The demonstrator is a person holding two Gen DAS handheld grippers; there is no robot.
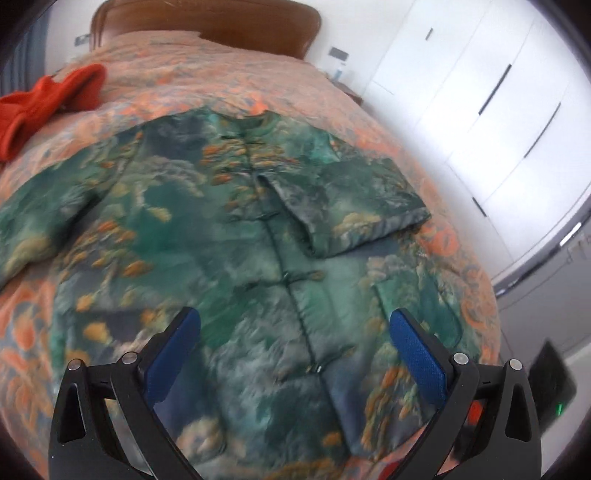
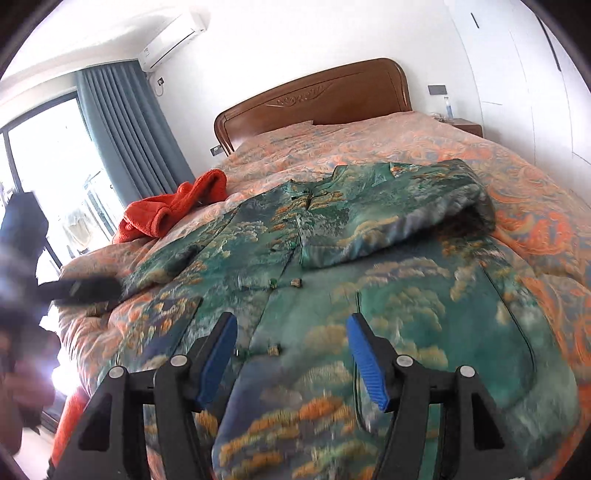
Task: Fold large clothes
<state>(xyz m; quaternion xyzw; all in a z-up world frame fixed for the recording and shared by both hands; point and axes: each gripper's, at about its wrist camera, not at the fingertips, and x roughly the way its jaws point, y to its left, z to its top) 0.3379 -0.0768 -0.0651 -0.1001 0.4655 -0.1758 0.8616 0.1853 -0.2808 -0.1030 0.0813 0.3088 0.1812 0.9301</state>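
1. Left wrist view: the left tool [image 1: 295,332] hangs over the lower middle of the frame with its blue pads [image 1: 177,354] spread wide apart and nothing between them.
2. Below it a green patterned jacket [image 1: 207,229] lies face up on the bed [image 1: 303,92], filling the centre of the frame, its collar towards the top and its row of knot buttons [image 1: 286,275] running down the middle.
3. One sleeve [image 1: 354,206] is folded across the jacket's chest at right of centre, its cuff end near the button line; the other sleeve [image 1: 33,221] stretches out flat to the left edge of the frame.
4. A red garment [image 1: 44,103] lies bunched on the bedspread at the upper left, apart from the jacket.
5. A brown wooden headboard [image 1: 221,26] stands at the top, and white wardrobe doors [image 1: 480,110] fill the upper right.
6. Right wrist view: the right tool [image 2: 291,354] sits at the bottom centre above the jacket's lower front; its jaws are apart and hold nothing, with the cloth lying beneath them.
7. Here the folded sleeve [image 2: 406,221] crosses the jacket at right of centre, and the red garment shows at left of centre.
8. At the left edge a dark, blurred shape reaches towards the outstretched sleeve; I cannot tell more of it.
9. A blue-grey curtain [image 2: 122,129] hangs at the upper left beside a bright window, with an air conditioner [image 2: 173,37] on the wall above.
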